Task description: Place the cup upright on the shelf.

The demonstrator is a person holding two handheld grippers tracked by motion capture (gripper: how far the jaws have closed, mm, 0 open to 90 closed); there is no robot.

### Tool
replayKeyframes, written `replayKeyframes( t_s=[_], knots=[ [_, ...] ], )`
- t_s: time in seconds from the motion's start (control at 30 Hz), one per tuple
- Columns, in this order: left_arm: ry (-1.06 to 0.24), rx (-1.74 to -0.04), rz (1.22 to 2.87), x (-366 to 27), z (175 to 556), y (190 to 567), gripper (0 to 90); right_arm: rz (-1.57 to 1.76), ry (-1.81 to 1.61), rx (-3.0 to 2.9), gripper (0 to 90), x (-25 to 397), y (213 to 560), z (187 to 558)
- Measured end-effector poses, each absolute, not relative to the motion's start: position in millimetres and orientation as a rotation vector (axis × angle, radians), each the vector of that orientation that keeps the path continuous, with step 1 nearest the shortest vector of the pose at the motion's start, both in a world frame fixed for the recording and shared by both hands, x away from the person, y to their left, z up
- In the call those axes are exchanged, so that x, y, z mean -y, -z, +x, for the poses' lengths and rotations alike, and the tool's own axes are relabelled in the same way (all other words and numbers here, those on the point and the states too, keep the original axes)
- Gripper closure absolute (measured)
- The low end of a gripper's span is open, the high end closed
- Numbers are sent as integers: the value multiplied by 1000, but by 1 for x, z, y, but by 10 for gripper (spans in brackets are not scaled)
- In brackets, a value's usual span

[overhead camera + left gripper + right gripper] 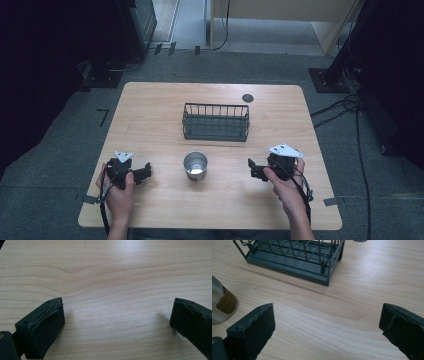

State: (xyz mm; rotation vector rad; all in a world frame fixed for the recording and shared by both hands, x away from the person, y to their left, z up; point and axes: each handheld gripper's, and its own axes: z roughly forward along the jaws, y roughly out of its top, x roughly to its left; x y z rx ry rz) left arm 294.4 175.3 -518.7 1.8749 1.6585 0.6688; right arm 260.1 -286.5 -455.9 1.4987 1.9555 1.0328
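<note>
A shiny metal cup (195, 165) stands upright at the middle front of the wooden table (150, 110); its side shows at the left edge of the right gripper view (220, 305). Behind it sits a dark wire basket (216, 122), seen closer in the right gripper view (294, 255). My left gripper (145, 172) rests left of the cup, held by a hand, its jaws wide apart over bare wood (117, 315). My right gripper (253, 169) rests right of the cup, open too (327, 322), with nothing between its jaws.
A small dark round disc (247, 98) lies near the table's far edge, behind the basket. Grey carpet surrounds the table, with cables (340, 107) on the floor at the right and dark equipment stands at both back corners.
</note>
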Motion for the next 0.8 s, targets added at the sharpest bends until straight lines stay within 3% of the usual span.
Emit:
replayKeyframes(
  t_s=[0.8],
  knots=[
    [-669,-1658,1875,-175,294,519,0,1409,-1100,-2065,0,236,453,264]
  ],
)
